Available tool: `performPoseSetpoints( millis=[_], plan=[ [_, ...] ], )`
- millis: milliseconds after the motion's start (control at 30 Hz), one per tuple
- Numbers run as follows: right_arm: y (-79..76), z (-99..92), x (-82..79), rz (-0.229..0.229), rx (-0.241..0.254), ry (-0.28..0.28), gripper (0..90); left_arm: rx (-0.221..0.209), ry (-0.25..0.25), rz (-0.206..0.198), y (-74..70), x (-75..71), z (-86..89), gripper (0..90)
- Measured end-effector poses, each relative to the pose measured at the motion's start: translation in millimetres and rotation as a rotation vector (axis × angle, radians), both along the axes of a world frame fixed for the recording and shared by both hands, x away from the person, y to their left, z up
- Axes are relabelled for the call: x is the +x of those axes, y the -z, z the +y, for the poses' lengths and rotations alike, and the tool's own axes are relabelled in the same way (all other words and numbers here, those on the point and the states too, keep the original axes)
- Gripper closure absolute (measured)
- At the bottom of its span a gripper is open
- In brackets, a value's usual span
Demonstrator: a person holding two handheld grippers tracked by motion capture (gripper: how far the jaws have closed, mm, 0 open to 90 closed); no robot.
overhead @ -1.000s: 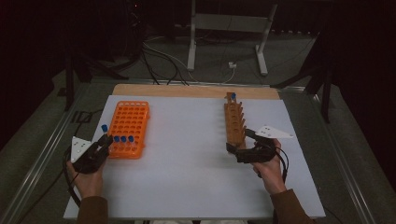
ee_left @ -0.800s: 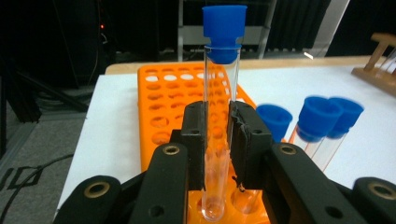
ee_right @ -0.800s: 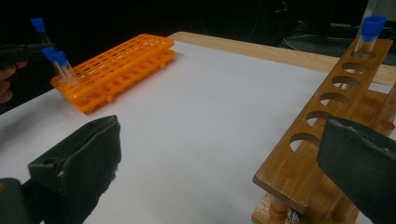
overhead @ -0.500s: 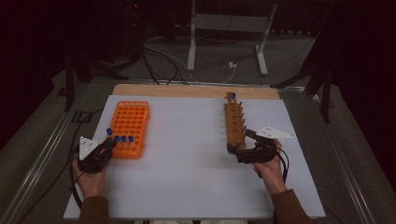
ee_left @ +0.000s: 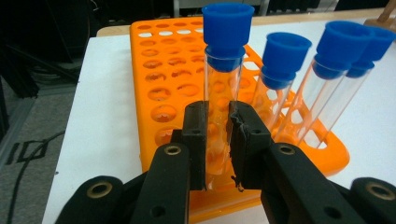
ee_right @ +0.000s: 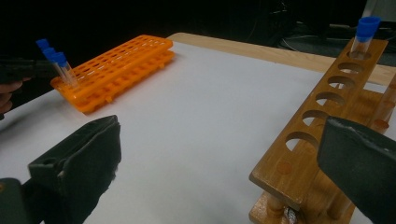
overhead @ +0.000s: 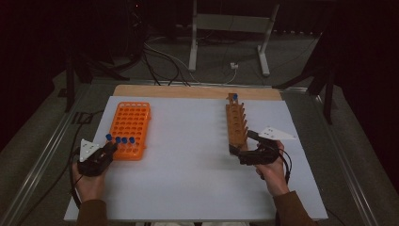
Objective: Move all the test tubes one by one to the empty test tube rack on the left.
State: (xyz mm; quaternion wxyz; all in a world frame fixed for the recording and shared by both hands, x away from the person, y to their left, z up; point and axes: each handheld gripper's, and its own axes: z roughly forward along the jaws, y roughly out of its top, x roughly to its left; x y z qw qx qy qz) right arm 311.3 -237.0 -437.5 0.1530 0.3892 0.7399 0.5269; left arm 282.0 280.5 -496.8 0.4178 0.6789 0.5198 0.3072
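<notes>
My left gripper [ee_left: 218, 119] is shut on a clear test tube with a blue cap [ee_left: 227, 51], held upright over the near left corner of the orange tube rack [ee_left: 163, 70]. Three more blue-capped tubes [ee_left: 285, 60] lean in the rack's near row. In the high view the left gripper [overhead: 107, 149] sits at the orange rack's [overhead: 130, 123] near left corner. My right gripper [ee_right: 222, 135] stands open and wide at the near end of the wooden tube rack [ee_right: 327, 98], with its right jaw beside that end. One capped tube [ee_right: 365, 30] stands in the rack's far hole.
The white table top [overhead: 188, 141] lies open between the two racks. A wooden strip [overhead: 197, 91] runs along the far edge. Cables [overhead: 164, 56] and a stand's metal legs [overhead: 263, 52] lie on the floor beyond the table.
My left gripper has shifted slightly right with the tube, whose cap now sits lower and closer to the orange rack's near corner. The right hand has kept still.
</notes>
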Motion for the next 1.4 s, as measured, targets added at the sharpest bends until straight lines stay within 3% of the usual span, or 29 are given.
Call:
performPoseSetpoints(
  millis=[167, 600, 900, 1133, 1400],
  plan=[
    [0.6, 0.5, -0.1, 0.002, -0.003, -0.003, 0.0, 0.052, 0.008, 0.042, 4.5, 1.0, -4.7, 78.8],
    [1.2, 1.3, 0.0, 0.004, -0.005, -0.008, 0.0, 0.017, 0.0, 0.066, 2.6, 0.9, -2.3, 76.6],
    [2.0, 2.0, 0.3, 0.007, -0.006, -0.012, 0.0, -0.024, -0.016, 0.077, -1.1, -4.6, 4.2, 59.1],
    [2.1, 1.6, 0.7, 0.007, -0.005, -0.014, 0.0, -0.066, 0.066, 0.038, -9.9, -16.4, 0.6, 52.5],
    [1.5, -0.3, 1.1, 0.007, 0.002, -0.009, 0.0, -0.07, 0.124, 0.014, -15.7, -26.6, -15.5, 40.0]
  ],
)
